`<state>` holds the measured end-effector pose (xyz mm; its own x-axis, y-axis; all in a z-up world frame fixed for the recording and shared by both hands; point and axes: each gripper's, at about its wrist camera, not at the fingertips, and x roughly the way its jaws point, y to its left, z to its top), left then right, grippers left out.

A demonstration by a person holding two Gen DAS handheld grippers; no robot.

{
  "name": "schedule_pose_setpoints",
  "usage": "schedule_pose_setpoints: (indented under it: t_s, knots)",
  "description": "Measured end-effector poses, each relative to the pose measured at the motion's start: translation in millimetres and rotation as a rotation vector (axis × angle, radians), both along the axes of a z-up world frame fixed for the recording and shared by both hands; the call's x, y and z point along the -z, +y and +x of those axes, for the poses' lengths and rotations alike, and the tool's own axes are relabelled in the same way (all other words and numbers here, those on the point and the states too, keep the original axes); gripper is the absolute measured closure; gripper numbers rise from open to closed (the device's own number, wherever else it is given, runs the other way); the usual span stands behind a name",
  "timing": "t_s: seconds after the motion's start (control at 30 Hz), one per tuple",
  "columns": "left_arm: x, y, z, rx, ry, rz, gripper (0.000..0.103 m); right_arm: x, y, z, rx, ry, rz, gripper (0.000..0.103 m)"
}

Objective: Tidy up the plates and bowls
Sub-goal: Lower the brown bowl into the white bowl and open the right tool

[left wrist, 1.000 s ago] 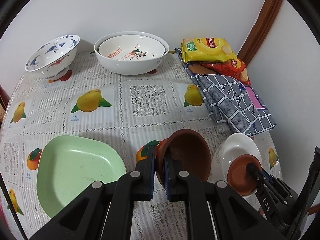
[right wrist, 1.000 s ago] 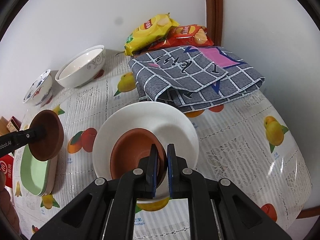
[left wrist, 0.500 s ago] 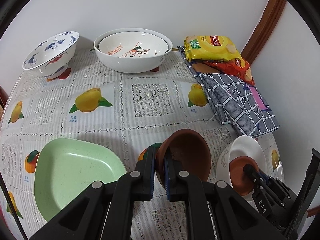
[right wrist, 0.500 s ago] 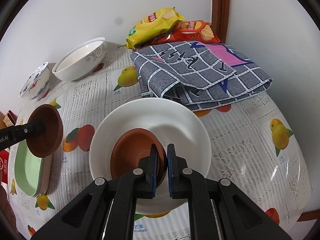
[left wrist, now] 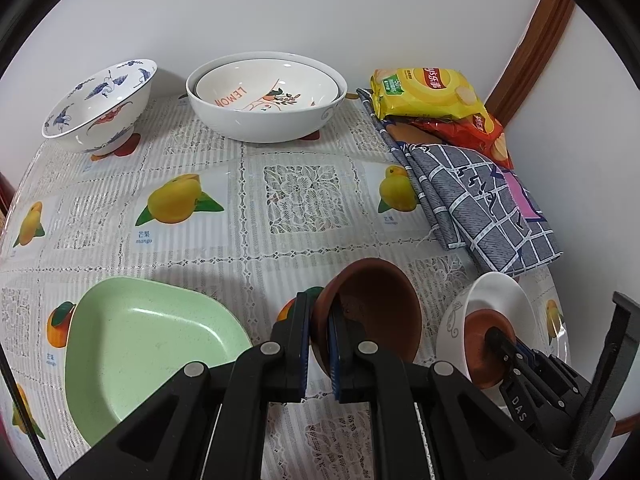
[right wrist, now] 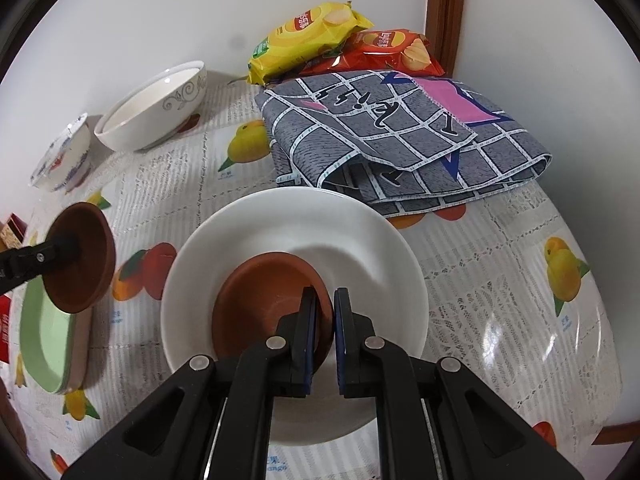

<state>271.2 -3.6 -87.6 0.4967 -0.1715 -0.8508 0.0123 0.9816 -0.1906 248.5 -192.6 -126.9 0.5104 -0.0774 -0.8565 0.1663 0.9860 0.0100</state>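
My left gripper [left wrist: 319, 312] is shut on the rim of a brown bowl [left wrist: 376, 304] and holds it tilted above the table; this bowl also shows at the left of the right wrist view [right wrist: 86, 264]. My right gripper [right wrist: 324, 312] is shut on the rim of a second brown bowl [right wrist: 260, 300], which sits inside a white plate [right wrist: 360, 240]; both show lifted and tilted in the left wrist view, the bowl [left wrist: 482, 340] in the plate [left wrist: 500, 292]. A green plate [left wrist: 140, 352] lies at front left.
A large white bowl [left wrist: 264, 116] with a lemon-print bowl [left wrist: 264, 88] nested in it and a blue-patterned bowl [left wrist: 100, 104] stand by the back wall. A folded grey cloth [right wrist: 400, 140] and chip bags [right wrist: 312, 36] fill the back right corner.
The right gripper has lifted the white plate with its brown bowl closer to the camera. The left gripper with its brown bowl has shifted slightly; both stay shut.
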Motion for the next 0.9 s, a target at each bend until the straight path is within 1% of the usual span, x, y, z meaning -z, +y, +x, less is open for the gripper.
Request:
schedule_pose_setpoints:
  t_s: [0.07, 0.33, 0.5, 0.9]
  knots:
    - [0, 0, 0, 0.002, -0.001, 0.000, 0.095, 1, 2, 3, -0.003, 0.011, -0.024, 0.094]
    - [-5, -5, -2, 0.025, -0.009, -0.009, 0.095, 3, 1, 12, 0.005, 0.024, -0.049, 0.093]
    - [-8, -9, -5, 0.037, -0.017, -0.004, 0.095, 6, 3, 17, 0.003, 0.034, -0.116, 0.092]
    - [-13, -13, -10, 0.053, -0.031, 0.003, 0.094, 7, 4, 19, -0.035, 0.029, -0.169, 0.089]
